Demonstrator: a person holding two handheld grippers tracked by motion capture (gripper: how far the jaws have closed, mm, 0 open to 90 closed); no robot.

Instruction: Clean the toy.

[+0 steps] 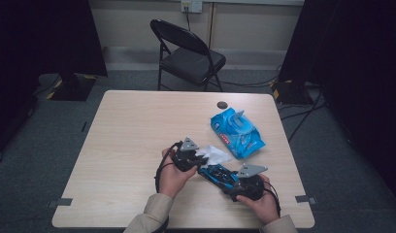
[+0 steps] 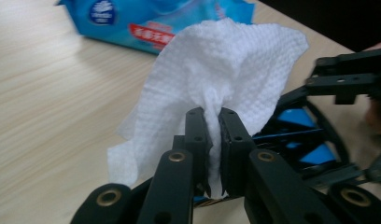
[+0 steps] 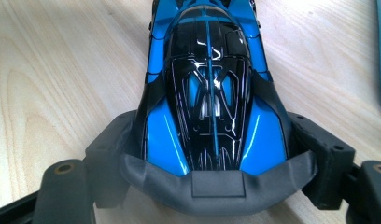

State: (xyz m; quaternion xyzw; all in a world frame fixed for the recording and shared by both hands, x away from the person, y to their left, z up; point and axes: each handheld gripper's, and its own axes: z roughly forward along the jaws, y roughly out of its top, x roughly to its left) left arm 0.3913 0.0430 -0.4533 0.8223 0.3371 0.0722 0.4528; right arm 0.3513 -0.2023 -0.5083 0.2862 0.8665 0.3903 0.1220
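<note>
Item one: your left gripper [image 2: 213, 116], jaws clenched on a white wet wipe [image 2: 226, 70]. In the left gripper view the wipe is pinched at a gathered fold and fans out above the jaws; in the high view it sits just beside the nose of the toy car, near the table's middle.

Item two: your right gripper [image 3: 216, 154], jaws closed against both flanks of a blue and black toy car [image 3: 212, 93]. The car's rear end sits between them, its grey rear wing nearest the camera, its nose pointing away along the wooden table [image 3: 62, 70]. Whether its wheels rest on the table or hang just above it is hard to tell from these angles.

Item three: a blue wipes packet [image 1: 237, 132], flap open, lying on the table beyond both grippers, towards the far right corner.

Item four: a small dark round object [image 1: 222, 105], on the table near the far edge, just beyond the packet.

Item five: a black folding chair [image 1: 189, 53], on the floor past the table.
</note>
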